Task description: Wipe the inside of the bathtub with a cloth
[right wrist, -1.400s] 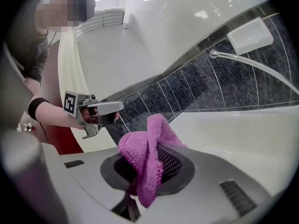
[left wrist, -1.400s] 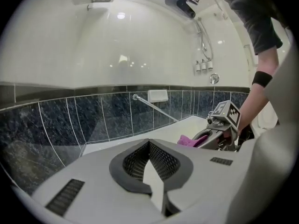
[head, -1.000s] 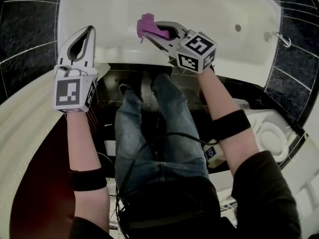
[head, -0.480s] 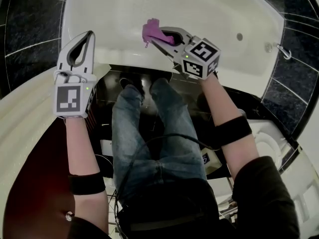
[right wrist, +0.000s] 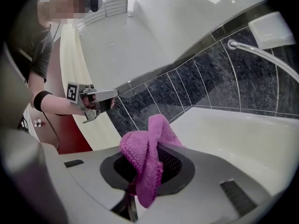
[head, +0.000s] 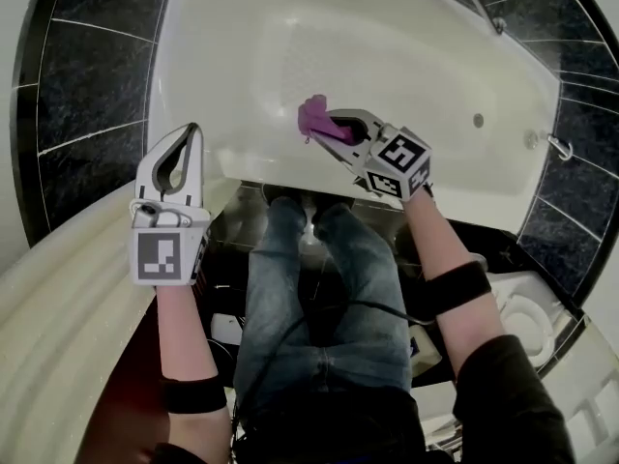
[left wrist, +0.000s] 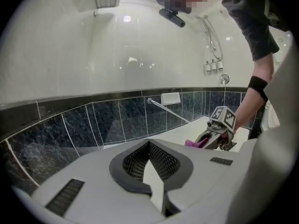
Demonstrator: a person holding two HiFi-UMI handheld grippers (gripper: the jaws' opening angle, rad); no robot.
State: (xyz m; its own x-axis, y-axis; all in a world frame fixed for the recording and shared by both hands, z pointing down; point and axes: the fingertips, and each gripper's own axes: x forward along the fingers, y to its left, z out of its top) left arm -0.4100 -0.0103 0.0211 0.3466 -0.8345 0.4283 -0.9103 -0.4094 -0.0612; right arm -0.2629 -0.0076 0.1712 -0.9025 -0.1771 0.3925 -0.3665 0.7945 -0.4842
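Over bathtub (head: 387,56) rim, centre frame | right gripper (head: 327,126) clamped on cloth (head: 312,115), now pushed further out | left gripper (head: 192,131) closed, empty | wiping probably about to start

Bathroom, white bathtub (head: 406,37), dark wall tiles (head: 87,95) (shower fittings (left wrist: 212,66) beyond)

Purple cloth (right wrist: 145,158), cream bathtub (head: 387,46), dark (seemingly marbled) wall tiles (head: 87,95).

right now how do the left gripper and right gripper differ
The right gripper is shut on a purple cloth; the left gripper is shut with nothing between its jaws. The right gripper reaches over the inside of the bathtub; the left gripper sits by its near rim. Both carry a marker cube.
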